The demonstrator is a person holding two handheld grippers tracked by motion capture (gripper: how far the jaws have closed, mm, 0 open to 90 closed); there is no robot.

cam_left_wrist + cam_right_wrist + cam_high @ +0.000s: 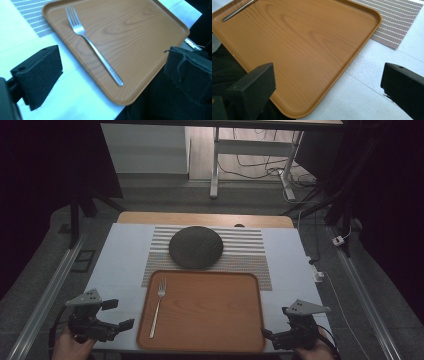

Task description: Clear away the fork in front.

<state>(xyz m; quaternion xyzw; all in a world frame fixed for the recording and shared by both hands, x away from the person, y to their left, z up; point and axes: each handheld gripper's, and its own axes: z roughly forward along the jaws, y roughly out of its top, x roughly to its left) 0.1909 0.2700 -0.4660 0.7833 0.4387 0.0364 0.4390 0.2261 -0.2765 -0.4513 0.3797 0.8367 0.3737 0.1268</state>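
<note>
While both claws stand wide and empty, I'd bring my left gripper (pixel 120 314) square to the slim silver metal fork (pixel 157 308) (on the wood-grain orange tray (pixel 210 320)); right gripper (pixel 272 336) waits.

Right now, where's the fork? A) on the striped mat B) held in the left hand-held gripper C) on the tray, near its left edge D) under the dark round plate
C: the fork lies flat on the wooden tray along its left side, tines pointing away from the person, free of both hand-held grippers.
</note>
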